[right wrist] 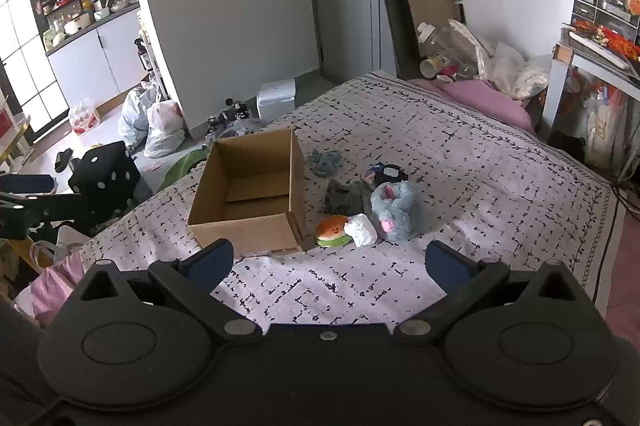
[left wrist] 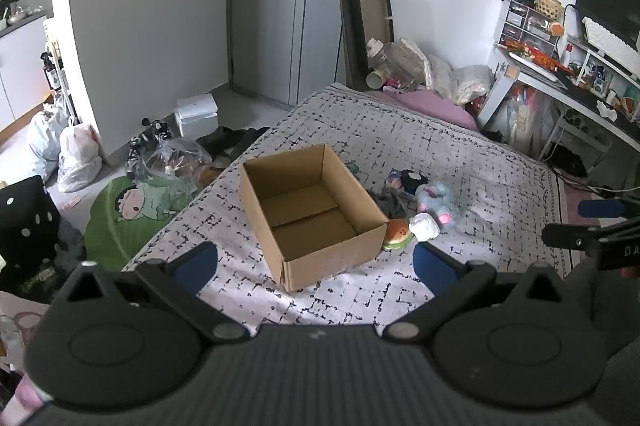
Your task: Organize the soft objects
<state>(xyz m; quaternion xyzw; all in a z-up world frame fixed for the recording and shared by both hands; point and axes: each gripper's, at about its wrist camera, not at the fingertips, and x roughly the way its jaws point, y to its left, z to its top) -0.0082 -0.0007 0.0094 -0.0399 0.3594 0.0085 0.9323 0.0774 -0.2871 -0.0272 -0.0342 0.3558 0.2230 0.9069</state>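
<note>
Patterned bedspread [right wrist: 460, 154] bears cardboard box [right wrist: 244, 230], cluttered bedroom.

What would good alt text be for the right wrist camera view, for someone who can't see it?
An empty open cardboard box sits on a patterned bedspread, with a cluster of soft toys just to its right: a blue plush, a burger-shaped plush and a white bundle. The right gripper hovers open in the foreground, holding nothing.

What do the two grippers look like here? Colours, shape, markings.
Both match: matte black ribbed body, two round discs, angled black linkage arms with silver pivot pins, blue pads on the fingertips. Left gripper, right gripper. The right one, seen side-on in the left view, carries white lettering starting "DA". No cables or sleeves visible.
</note>
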